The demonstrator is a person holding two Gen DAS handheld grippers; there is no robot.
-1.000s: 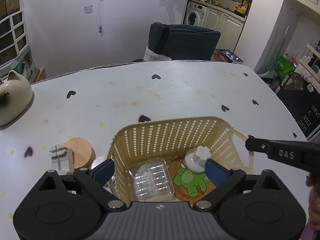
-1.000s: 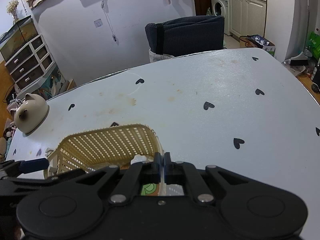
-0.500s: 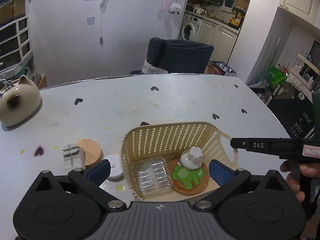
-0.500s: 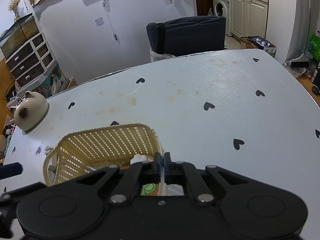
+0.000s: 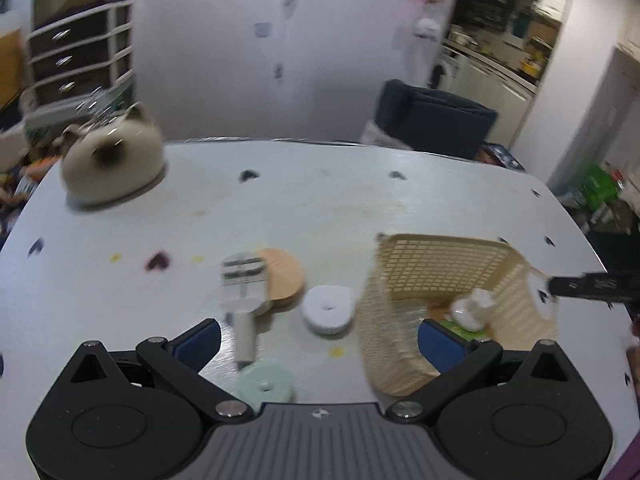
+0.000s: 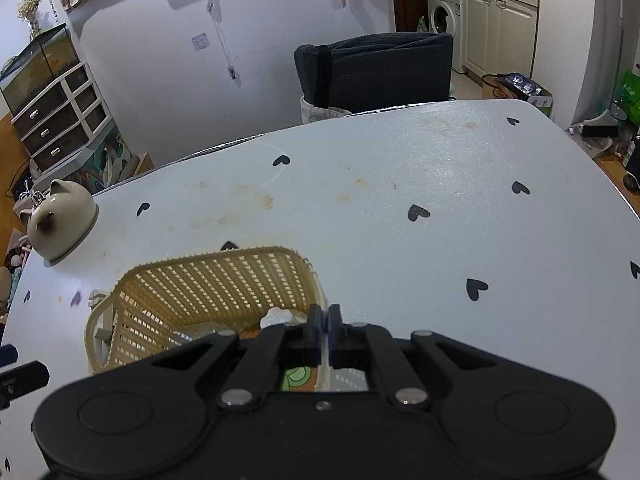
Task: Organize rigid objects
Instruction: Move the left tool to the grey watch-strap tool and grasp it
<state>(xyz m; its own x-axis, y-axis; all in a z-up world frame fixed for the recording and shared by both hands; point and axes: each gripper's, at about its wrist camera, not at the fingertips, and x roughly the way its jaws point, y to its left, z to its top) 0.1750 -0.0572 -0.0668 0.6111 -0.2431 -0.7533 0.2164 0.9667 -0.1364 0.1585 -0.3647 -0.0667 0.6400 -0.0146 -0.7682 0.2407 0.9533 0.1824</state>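
Note:
A cream lattice basket (image 5: 432, 256) stands right of centre in the blurred left wrist view, with a white knob (image 5: 472, 306) and a green frog coaster (image 5: 464, 326) inside. My left gripper (image 5: 318, 340) is wide open and empty. It hovers over loose pieces left of the basket: a white ring disc (image 5: 328, 312), a mint flower-shaped disc (image 5: 264, 386), a wooden disc (image 5: 286, 276) and a clear striped piece (image 5: 244, 276). My right gripper (image 6: 323, 320) is shut on the near right wall of the basket (image 6: 216, 280); its tip (image 5: 560, 286) shows at that wall.
A beige cat-shaped ceramic piece (image 5: 114, 160) sits at the table's far left corner (image 6: 60, 220). The white table (image 6: 400, 184) carries black heart marks and some stains. A dark chair (image 6: 376, 68) stands behind the far edge, and drawers (image 6: 56, 120) stand at the left wall.
My left gripper has swung left, away from above the basket, and now faces the loose discs; the basket sits at its right. The right gripper has kept still.

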